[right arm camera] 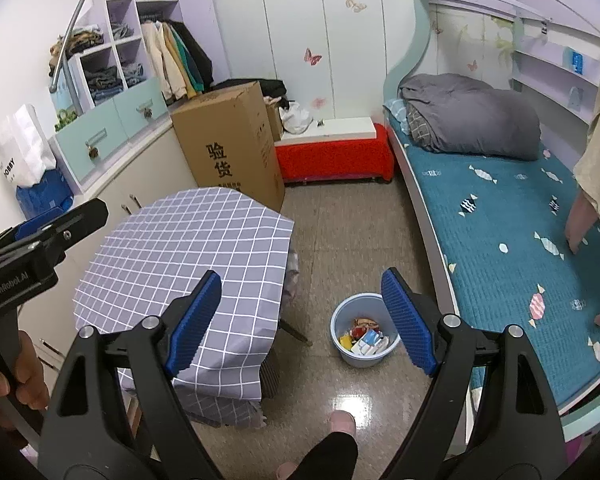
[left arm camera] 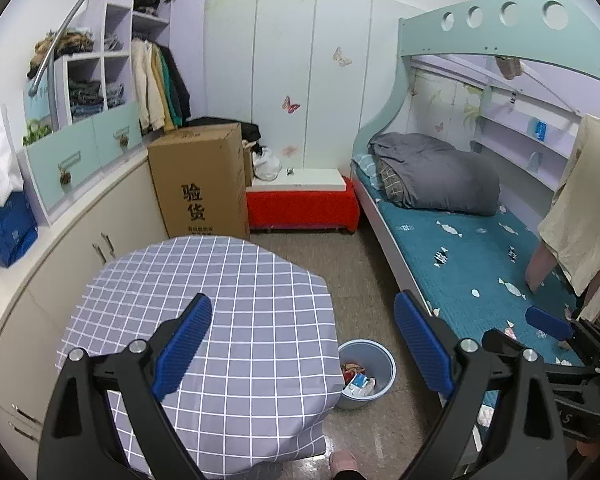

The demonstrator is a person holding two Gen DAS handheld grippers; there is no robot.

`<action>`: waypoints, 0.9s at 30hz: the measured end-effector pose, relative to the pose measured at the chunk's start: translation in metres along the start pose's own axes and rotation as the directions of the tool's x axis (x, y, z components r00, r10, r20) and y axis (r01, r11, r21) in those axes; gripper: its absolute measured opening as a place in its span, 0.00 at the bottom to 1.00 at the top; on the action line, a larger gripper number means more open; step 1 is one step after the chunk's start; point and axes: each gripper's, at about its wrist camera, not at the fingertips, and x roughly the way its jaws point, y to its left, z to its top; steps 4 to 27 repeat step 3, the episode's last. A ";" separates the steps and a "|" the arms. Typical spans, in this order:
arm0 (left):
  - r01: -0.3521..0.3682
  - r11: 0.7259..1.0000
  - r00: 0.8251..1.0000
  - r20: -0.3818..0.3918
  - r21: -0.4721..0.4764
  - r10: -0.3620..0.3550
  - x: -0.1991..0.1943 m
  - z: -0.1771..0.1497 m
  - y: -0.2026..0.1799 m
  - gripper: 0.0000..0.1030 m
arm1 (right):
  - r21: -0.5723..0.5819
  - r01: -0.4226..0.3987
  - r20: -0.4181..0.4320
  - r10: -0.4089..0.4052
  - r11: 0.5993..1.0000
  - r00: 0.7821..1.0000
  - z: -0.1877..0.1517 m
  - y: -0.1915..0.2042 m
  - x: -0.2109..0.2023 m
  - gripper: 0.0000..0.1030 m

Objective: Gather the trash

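Observation:
A light blue trash bin [left arm camera: 374,376] stands on the floor between the table and the bed; it also shows in the right wrist view [right arm camera: 360,354]. It holds wrappers and small boxes [right arm camera: 366,338]. My left gripper [left arm camera: 304,344] is open and empty, held high over the table's right edge. My right gripper [right arm camera: 302,320] is open and empty, held above the floor to the left of the bin. The right gripper also shows at the right edge of the left wrist view [left arm camera: 548,322].
A table with a grey checked cloth [right arm camera: 188,256] stands on the left. A bunk bed with a teal sheet [right arm camera: 500,240] and grey duvet lies on the right. A cardboard box [right arm camera: 236,144], a red bench [right arm camera: 336,160] and cabinets line the back. My slippered foot [right arm camera: 342,424] is below.

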 end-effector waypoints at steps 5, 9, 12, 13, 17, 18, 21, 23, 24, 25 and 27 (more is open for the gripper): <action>-0.020 0.999 0.999 -0.030 -0.029 0.019 0.012 -0.004 0.009 0.88 | -0.014 -0.004 -0.032 0.004 1.000 0.999 0.002 0.002 0.013 0.79; -0.020 0.999 0.999 -0.030 -0.029 0.019 0.012 -0.004 0.009 0.88 | -0.014 -0.004 -0.032 0.004 1.000 0.999 0.002 0.002 0.013 0.79; -0.020 0.999 0.999 -0.030 -0.029 0.019 0.012 -0.004 0.009 0.88 | -0.014 -0.004 -0.032 0.004 1.000 0.999 0.002 0.002 0.013 0.79; -0.020 0.999 0.999 -0.030 -0.029 0.019 0.012 -0.004 0.009 0.88 | -0.014 -0.004 -0.032 0.004 1.000 0.999 0.002 0.002 0.013 0.79; -0.020 0.999 0.999 -0.030 -0.029 0.019 0.012 -0.004 0.009 0.88 | -0.014 -0.004 -0.032 0.004 1.000 0.999 0.002 0.002 0.013 0.79; -0.020 0.999 0.999 -0.030 -0.029 0.019 0.012 -0.004 0.009 0.88 | -0.014 -0.004 -0.032 0.004 1.000 0.999 0.002 0.002 0.013 0.79; -0.020 0.999 0.999 -0.030 -0.029 0.019 0.012 -0.004 0.009 0.88 | -0.014 -0.004 -0.032 0.004 1.000 0.999 0.002 0.002 0.013 0.79; -0.020 0.999 0.999 -0.030 -0.029 0.019 0.012 -0.004 0.009 0.88 | -0.014 -0.004 -0.032 0.004 1.000 0.999 0.002 0.002 0.013 0.79; -0.020 0.999 0.999 -0.030 -0.029 0.019 0.012 -0.004 0.009 0.88 | -0.014 -0.004 -0.032 0.004 1.000 0.999 0.002 0.002 0.013 0.79; -0.020 0.999 0.999 -0.030 -0.029 0.019 0.012 -0.004 0.009 0.88 | -0.014 -0.004 -0.032 0.004 1.000 0.999 0.002 0.002 0.013 0.79; -0.020 0.999 0.999 -0.030 -0.029 0.019 0.012 -0.004 0.009 0.88 | -0.014 -0.004 -0.032 0.004 1.000 0.999 0.002 0.002 0.013 0.79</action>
